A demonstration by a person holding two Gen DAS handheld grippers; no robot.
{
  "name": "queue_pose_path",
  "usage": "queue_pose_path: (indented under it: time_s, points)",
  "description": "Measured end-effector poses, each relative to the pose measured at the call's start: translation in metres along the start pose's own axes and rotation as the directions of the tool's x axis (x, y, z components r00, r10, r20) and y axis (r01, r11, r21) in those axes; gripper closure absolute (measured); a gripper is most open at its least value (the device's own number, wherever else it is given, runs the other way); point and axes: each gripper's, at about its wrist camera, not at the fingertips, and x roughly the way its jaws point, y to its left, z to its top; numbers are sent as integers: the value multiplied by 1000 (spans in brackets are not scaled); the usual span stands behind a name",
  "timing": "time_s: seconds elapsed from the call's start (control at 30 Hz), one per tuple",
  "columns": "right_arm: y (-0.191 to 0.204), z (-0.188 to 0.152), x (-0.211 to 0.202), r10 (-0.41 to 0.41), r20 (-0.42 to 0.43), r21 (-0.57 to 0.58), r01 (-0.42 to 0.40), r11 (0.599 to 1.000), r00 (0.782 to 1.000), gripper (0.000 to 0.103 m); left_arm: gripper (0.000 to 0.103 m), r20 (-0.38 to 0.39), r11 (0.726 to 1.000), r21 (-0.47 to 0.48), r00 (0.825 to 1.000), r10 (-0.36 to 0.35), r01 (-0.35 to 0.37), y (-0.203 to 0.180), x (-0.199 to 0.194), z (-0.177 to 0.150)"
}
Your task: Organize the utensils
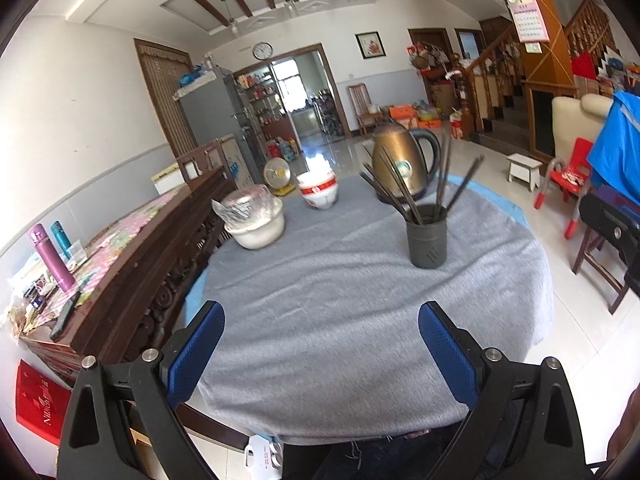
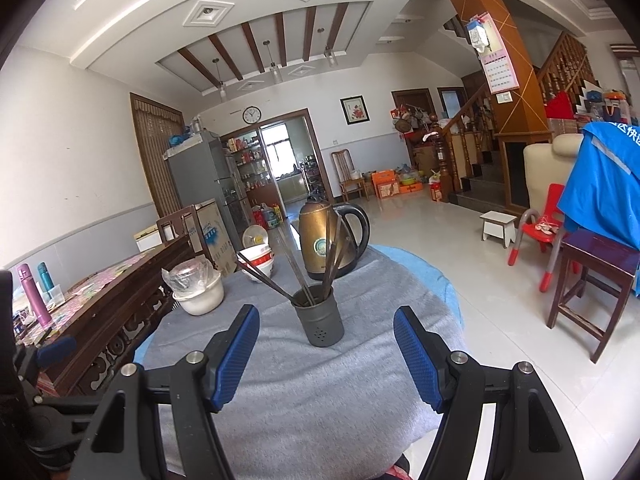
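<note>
From the left wrist, the left tongs (image 1: pixel 320 344) stand spread wide with nothing between the blue pads, low over the near part of the round table (image 1: pixel 340 320) under its grey cloth. The dark holder (image 1: pixel 426 236) with its chopsticks (image 1: pixel 404 192) fanning out of the top stands upright well ahead of these tongs and off toward their right finger, apart from both pads. Behind it is a bronze kettle (image 1: pixel 400 160); to the left sit a stack of bowls (image 1: pixel 318 191) and a white pot covered in plastic film (image 1: pixel 256 220). From the right wrist, the right tongs (image 2: pixel 326 344) are likewise spread and grip nothing. Here the holder (image 2: pixel 319 322) stands just ahead of the fingertips and between the lines of the two pads, touching neither. The chopsticks (image 2: pixel 304 276) lean outward from it in front of the kettle (image 2: pixel 320 240).
</note>
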Motion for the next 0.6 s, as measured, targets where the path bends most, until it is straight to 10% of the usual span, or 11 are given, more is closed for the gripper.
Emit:
queue_pose_path:
  time_s: [0.6]
  points:
    - [-7,-6,41,-56,-101,-28,53,998,993,30,5,-130,998,6,990,-62,63,-24,57,1]
